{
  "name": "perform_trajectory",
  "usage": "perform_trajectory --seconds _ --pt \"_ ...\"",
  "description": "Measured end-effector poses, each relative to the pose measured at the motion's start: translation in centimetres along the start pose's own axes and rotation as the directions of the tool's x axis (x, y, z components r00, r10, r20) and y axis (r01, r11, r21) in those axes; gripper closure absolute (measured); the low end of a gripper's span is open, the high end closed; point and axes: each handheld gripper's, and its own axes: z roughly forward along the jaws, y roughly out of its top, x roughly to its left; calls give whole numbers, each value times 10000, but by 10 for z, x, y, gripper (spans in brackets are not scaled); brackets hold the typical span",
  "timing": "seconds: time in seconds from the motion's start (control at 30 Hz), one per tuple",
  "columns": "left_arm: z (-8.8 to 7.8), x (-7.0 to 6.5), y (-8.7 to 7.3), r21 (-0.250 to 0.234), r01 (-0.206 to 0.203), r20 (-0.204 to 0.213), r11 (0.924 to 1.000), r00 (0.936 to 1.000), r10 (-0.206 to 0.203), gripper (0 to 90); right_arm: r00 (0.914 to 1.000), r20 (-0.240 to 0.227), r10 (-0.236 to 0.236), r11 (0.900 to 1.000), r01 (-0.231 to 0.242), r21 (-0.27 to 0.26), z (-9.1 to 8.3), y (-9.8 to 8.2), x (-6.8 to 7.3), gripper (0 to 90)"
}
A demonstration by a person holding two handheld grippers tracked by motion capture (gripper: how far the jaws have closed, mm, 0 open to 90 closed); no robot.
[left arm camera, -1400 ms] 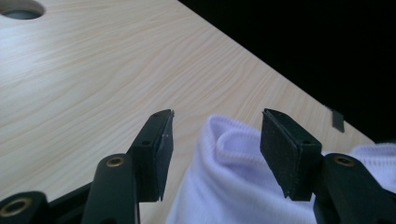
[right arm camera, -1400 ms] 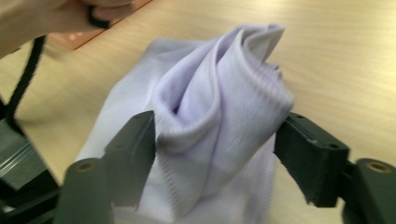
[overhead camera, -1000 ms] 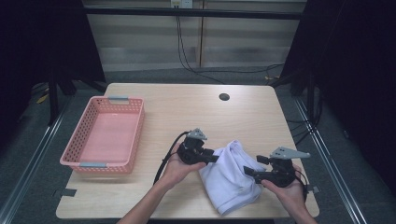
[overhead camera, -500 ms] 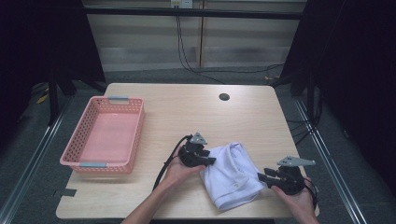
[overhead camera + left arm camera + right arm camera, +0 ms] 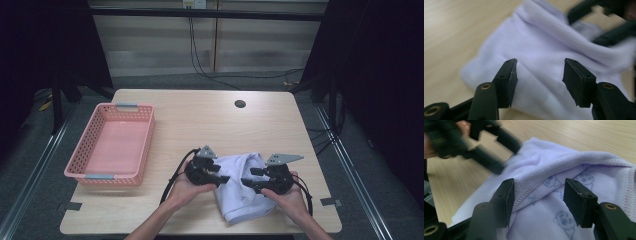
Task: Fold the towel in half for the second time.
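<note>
A pale lilac garment [image 5: 239,200] lies crumpled on the wooden table [image 5: 200,125] near its front edge. My left gripper [image 5: 225,176] is at the garment's left side, and my right gripper [image 5: 248,179] faces it from the right over the cloth. In the left gripper view the jaws [image 5: 539,75] stand apart above the ribbed fabric [image 5: 549,42], pads off it. In the right gripper view the jaws [image 5: 538,192] straddle a stitched hem fold [image 5: 541,180] with a small bear print, without pressing it. Both grippers' jaws have just been opening, with cloth between them.
A pink plastic basket [image 5: 142,145] stands at the table's left with nothing in it. A dark round hole [image 5: 240,104] is in the tabletop at the back. Black cables trail from both grippers toward the front edge.
The right gripper pulled away to the right, then came back left onto the garment. The left gripper shifted slightly toward the front. The garment has settled flatter.
</note>
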Motion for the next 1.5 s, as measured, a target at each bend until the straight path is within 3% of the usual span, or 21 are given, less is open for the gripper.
perform_trajectory --seconds 0.07,0.1,0.17,0.2,0.3,0.4,0.43,0.47,0.5,0.57,0.73,0.9,0.93,1.0,1.03,1.2,1.3,1.37,1.4,1.47,1.5 --pt "-5 -20 -11 127 -496 485 9987 9976 489 461 9996 252 128 9994 -120 -311 -3 1 0 447" --pt "-7 -27 -17 319 -722 697 9969 9951 699 465 9997 128 195 9991 -190 -390 -6 2 -1 448" --pt "-5 -40 -27 556 -1037 872 9930 9913 987 462 9996 188 191 9986 -181 -495 -12 6 -2 449" --pt "-2 -42 -32 739 -1165 867 9904 9901 1100 460 9998 137 142 9985 -134 -524 -13 7 -2 448" --pt "6 -40 -42 907 -916 894 9917 9925 835 442 9996 -39 262 9967 -264 -766 -15 12 0 415" --pt "8 -41 -43 937 -1038 802 9902 9921 965 439 9998 -33 181 9987 -182 -469 -5 15 3 407" --pt "8 -41 -43 1062 -1130 734 9879 9917 1055 441 9995 284 166 9999 -166 20 0 16 3 437" --pt "7 -42 -44 1127 -1118 663 9873 9923 1048 444 9984 557 6 9995 -23 314 5 14 2 578" --pt "7 -42 -45 1223 -1234 617 9848 9913 1166 443 9977 663 -99 9991 71 424 6 11 -1 720" --pt "7 -42 -49 1165 -1296 574 9847 9907 1236 446 9946 965 372 9985 -408 364 2 5 -8 862" --pt "7 -43 -50 1110 -1368 524 9844 9899 1317 447 9871 1360 845 9963 -862 63 -26 -15 -19 885" --pt "8 -47 -53 1163 -1507 432 9817 9883 1466 444 9872 1340 860 9916 -978 844 -26 -44 -17 879" --pt "6 -46 -53 1251 -1737 449 9768 9845 1694 448 9867 1296 982 9901 -1100 877 -28 -46 -17 871" --pt "5 -47 -53 1283 -1402 471 9818 9897 1352 470 9858 1451 841 9895 -998 1048 -32 -46 -17 772" --pt "4 -46 -53 1350 -1288 744 9824 9900 1195 469 9851 1551 748 9899 -922 1079 -34 -45 -18 700" --pt "0 -52 -49 915 -1369 888 9864 9877 1288 471 9832 1753 508 9983 -551 199 -38 -20 -30 405" --pt "-1 -52 -51 937 -998 910 9906 9917 913 424 9866 1579 407 9982 -471 366 -27 3 -43 320" --pt "-1 -52 -53 868 -779 841 9932 9940 706 403 9833 1818 -115 9998 84 180 -17 14 -51 316" --pt "-2 -52 -53 969 -648 808 9932 9951 571 380 9835 1811 -26 9997 -19 248 -11 18 -56 282" --pt "-3 -53 -56 863 -570 791 9946 9956 502 340 9923 1234 102 9982 -173 566 1 23 -67 256" --pt "-4 -52 -56 1040 -687 702 9922 9956 616 326 9905 1374 -64 9975 -34 708 6 24 -71 232"
